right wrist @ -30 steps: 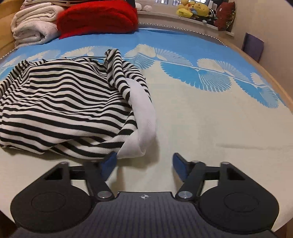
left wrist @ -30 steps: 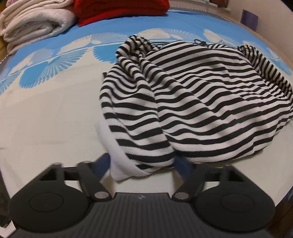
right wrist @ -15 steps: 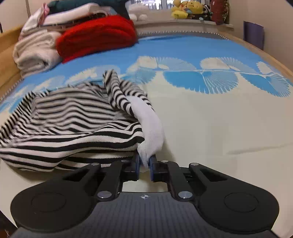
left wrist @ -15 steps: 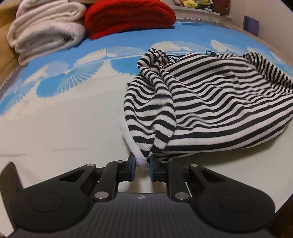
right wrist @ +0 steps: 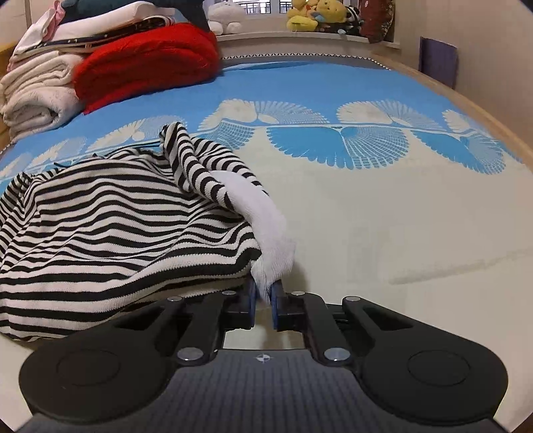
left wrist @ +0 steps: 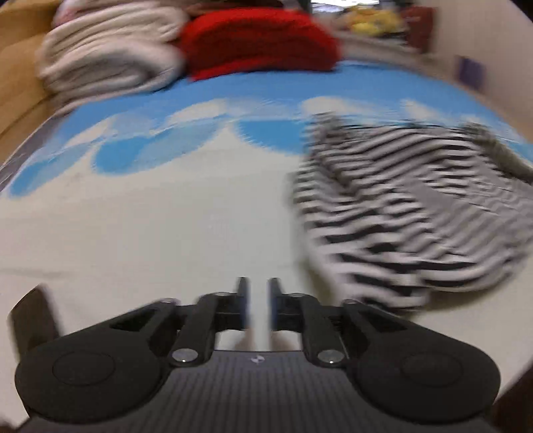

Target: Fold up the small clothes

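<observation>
A black-and-white striped garment [right wrist: 116, 226] lies crumpled on the bed, with a white hem [right wrist: 269, 226] at its near right corner. My right gripper [right wrist: 263, 293] is shut on that white hem, the cloth pinched between the blue pads. The left wrist view is blurred by motion. There the striped garment [left wrist: 399, 206] lies off to the right, apart from my left gripper [left wrist: 256, 286]. Its jaws are opening, a narrow gap shows, and nothing is between them; only the cream bed cover [left wrist: 150, 233] lies beneath.
A red blanket [right wrist: 146, 63] and folded white towels [right wrist: 36, 96] are stacked at the bed's far left. Plush toys [right wrist: 313, 13] sit on the ledge behind. The blue-and-cream bed cover [right wrist: 383, 216] stretches to the right, with a wall and a purple object [right wrist: 436, 63] beyond.
The left gripper closed on the garment's left hem, then let go and swung left away from it. The right gripper closed on the white hem and keeps hold.
</observation>
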Tool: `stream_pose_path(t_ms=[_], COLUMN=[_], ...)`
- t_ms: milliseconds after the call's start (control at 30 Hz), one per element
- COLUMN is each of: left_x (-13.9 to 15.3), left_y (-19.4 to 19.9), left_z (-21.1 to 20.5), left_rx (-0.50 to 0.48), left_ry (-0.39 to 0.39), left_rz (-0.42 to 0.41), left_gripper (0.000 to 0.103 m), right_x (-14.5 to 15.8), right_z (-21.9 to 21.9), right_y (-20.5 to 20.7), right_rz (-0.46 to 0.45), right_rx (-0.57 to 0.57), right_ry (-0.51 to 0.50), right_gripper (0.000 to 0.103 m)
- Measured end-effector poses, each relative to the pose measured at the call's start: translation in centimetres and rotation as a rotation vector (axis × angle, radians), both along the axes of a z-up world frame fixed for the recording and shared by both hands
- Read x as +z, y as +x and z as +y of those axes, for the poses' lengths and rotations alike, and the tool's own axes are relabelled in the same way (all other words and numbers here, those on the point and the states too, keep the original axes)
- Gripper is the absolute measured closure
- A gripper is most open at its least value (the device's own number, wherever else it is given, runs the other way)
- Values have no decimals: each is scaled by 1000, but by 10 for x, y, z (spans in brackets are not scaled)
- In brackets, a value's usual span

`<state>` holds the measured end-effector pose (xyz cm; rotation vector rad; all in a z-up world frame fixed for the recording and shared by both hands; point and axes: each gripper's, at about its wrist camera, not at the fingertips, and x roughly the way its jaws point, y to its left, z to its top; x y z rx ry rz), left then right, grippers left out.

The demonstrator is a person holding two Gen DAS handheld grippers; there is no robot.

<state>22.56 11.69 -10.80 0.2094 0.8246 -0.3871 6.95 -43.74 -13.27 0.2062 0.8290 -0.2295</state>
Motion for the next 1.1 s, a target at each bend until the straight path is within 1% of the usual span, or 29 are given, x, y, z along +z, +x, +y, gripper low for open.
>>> stream_pose_path(t_ms=[33,67,167,267,300,400,433,467,500,600,633,667,700,733,767,800,867,900,933,967,1000,1033,1100], left_x=[1,0,-8,-10,-9,0,1,0,-2,-10,-13,-16,-18,-17,-14,-9,-6,-8,-11,-16,-18,-17,-16], left_y=[-4,-8,-13,-16,-19,-24,-25,-25,-25,-27,-25,-22,-18,-16,-17,-19,-20,-19,-16,-11,-8,-8,-9], left_z=[-7,-18,-38,-43,-42,-32,-31,-31,-36,-51,-55,-56,-54,-51,-48,-42,-31,-25,-21,-14,-10,-9,-14], left_rx=[-38,-74,-138,-173,-180,-206,-215,-232,-247,-290,-284,-264,-249,-236,-228,-230,-215,-195,-168,-144,-135,-134,-141], left_ry=[-3,9,50,40,25,-62,-79,-95,-88,-26,-3,12,6,-11,-18,-26,-41,-21,17,21,3,-3,16], left_rz=[-7,-16,-5,19,19,24,28,43,53,52,45,47,67,74,60,40,37,36,30,56,73,64,44], left_gripper=[57,53,53,53,53,53,52,48,48,48,52,73,85,87,93,94,95,99,99,98,98,98,98], right_x=[0,-1,0,-2,-2,-3,-3,-4,-4,-5,-5,-5,-4,-3,-3,-3,-1,-1,-1,-1,-1,-1,0], right_z=[1,1,1,2,2,-1,-3,-3,-3,0,1,1,1,0,-1,-2,-7,-9,-10,-10,-10,-10,-7], right_y=[1,1,4,4,4,2,2,3,3,5,6,6,5,5,4,2,0,-1,-1,-1,-1,0,3], right_rz=[6,10,16,24,26,28,28,29,32,40,40,38,34,29,28,29,24,21,21,22,22,22,29], right_rx=[0,-2,-8,-2,1,8,9,10,10,12,9,6,1,-6,-15,-28,-51,-58,-63,-71,-77,-82,-77], right_ry=[-6,-9,-8,-17,-18,-12,-7,-7,-7,-20,-22,-23,-23,-19,-17,-16,-12,-9,-10,-11,-14,-10,-17], right_gripper=[94,94,94,93,93,92,92,92,92,92,92,92,92,93,94,95,96,97,97,97,97,97,97])
